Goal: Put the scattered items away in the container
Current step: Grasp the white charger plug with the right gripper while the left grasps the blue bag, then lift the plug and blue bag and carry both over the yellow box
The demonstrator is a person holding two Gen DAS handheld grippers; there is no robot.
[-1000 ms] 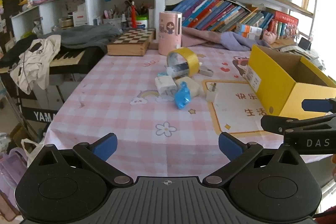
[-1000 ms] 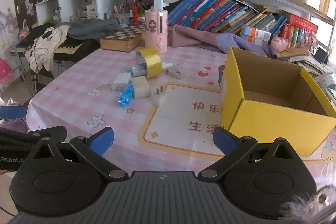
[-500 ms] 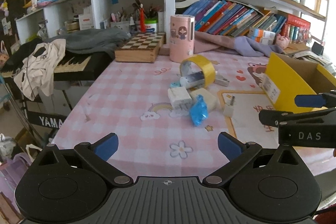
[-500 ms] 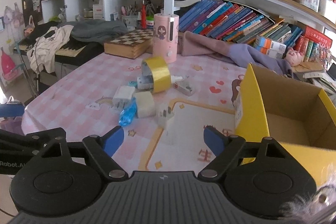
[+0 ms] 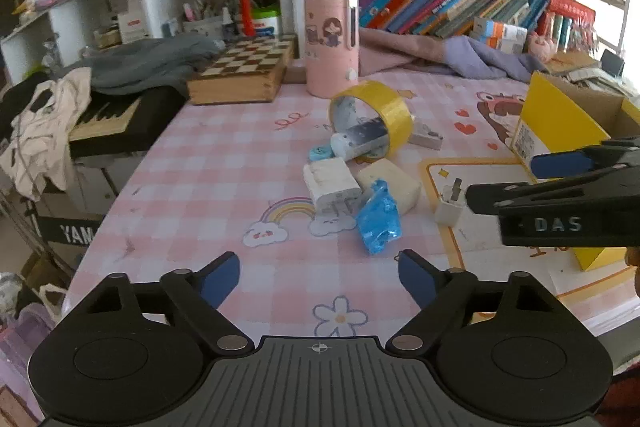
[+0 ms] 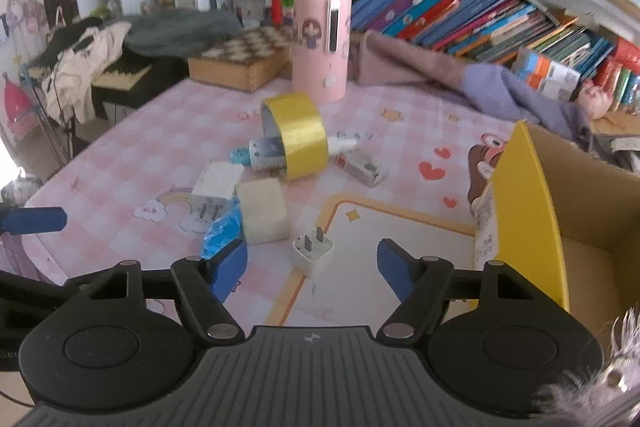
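Observation:
Scattered items lie on the pink checked tablecloth: a yellow tape roll [image 5: 374,111] with a tube [image 5: 360,143] through it, a white charger [image 5: 332,183], a cream block [image 5: 390,181], a blue wrapper [image 5: 378,221] and a small white plug [image 6: 313,254]. The yellow cardboard box [image 6: 528,211] stands open at the right. My left gripper [image 5: 319,279] hovers short of the blue wrapper, jaws closing on nothing. My right gripper [image 6: 312,267] is closing too. The white plug sits just ahead between its fingertips, and the pads are clear of it.
A pink cylinder [image 5: 331,43], a wooden chessboard box [image 5: 244,71] and purple cloth [image 5: 472,59] line the table's far side below bookshelves. A keyboard [image 5: 108,123] with clothes stands off the left edge. A small grey box [image 6: 362,167] lies near the tape.
Both grippers have moved forward toward the pile, and the items look larger and nearer. Both pairs of jaws have narrowed, the right more. The white plug now sits between the right fingertips.

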